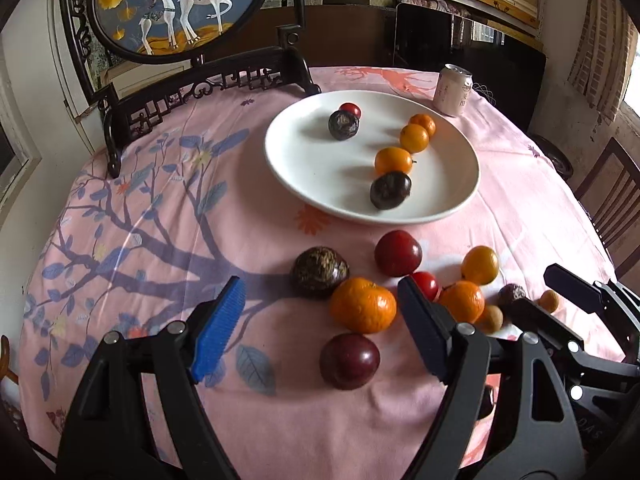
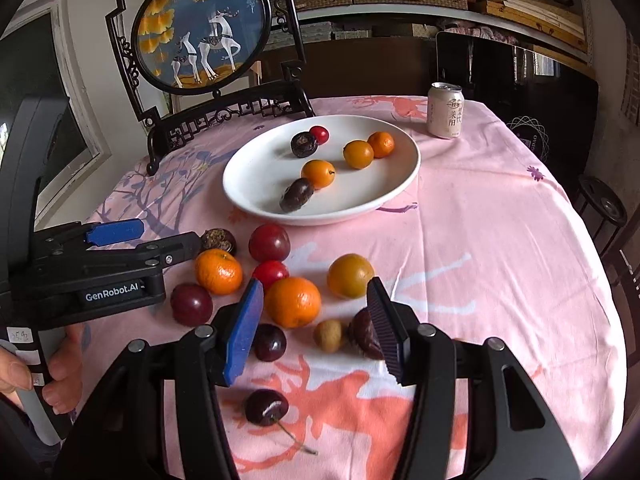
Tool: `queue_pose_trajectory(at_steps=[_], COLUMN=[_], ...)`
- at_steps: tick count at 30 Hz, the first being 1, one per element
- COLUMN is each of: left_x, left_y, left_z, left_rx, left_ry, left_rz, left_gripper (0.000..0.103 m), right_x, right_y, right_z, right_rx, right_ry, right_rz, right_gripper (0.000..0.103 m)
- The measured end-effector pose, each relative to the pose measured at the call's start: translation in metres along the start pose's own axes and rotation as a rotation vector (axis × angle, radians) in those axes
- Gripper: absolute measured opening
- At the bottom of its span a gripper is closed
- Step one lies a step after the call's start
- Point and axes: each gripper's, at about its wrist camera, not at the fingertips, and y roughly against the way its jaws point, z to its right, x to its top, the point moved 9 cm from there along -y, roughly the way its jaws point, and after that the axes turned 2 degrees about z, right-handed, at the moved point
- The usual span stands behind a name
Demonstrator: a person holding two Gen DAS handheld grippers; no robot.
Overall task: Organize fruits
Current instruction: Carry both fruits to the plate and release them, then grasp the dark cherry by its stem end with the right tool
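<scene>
Nearest us in the left wrist view, the left gripper [image 1: 322, 312] stands spread wide, pinching nothing, its blue pads either side of a mandarin [image 1: 363, 305] and a dark red plum [image 1: 349, 361] on the pink tablecloth [image 1: 160, 248]. Just past them we see a wrinkled passion fruit [image 1: 319, 271], a second plum [image 1: 397, 252] and a cherry tomato [image 1: 425, 285]. Farther back, the white plate [image 1: 304, 160] holds two passion fruits, three small orange fruits and a red one; a drinks can [image 1: 453, 90] stands beyond its rim.

In the right wrist view, a cherry [image 2: 266, 407] with its stem lies closest to us. The right gripper [image 2: 315, 300] is likewise spread and empty, framing an orange mandarin [image 2: 292, 302], another cherry [image 2: 269, 342] and a longan [image 2: 329, 335]; a dark fruit sits partly hidden behind its right finger. A yellowish fruit [image 2: 350, 275] lies just beyond.
</scene>
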Motion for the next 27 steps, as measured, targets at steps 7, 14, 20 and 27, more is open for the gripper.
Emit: queue_pose_trajectory(at_steps=[7, 14, 20, 27], left_x=[-0.034, -0.059, -0.076, -0.082], left_y=[0.013, 0.021, 0.019, 0.015], left_z=[-0.001, -0.004, -0.012, -0.019], left_rx=[0.004, -0.007, 0.002, -0.003], left_ry=[-0.003, 0.022, 0.056, 0.064], left_rz=[-0.019, -0.032, -0.039, -0.055], left_gripper=[0.080, 0.080, 0.080, 0.080], right_x=[-0.035, -0.055, -0.065, -0.068], right_y=[0.019, 0.023, 0.013, -0.003], right_z=[-0.008, -0.021, -0.028, -0.035], right_rx=[0.016, 0.027, 0.020, 0.009], right_ry=[-0.006, 0.025, 0.050, 0.070], right_rz=[-0.013, -0.041, -0.087, -0.126], right_gripper=[0.055, 0.055, 0.056, 0.056])
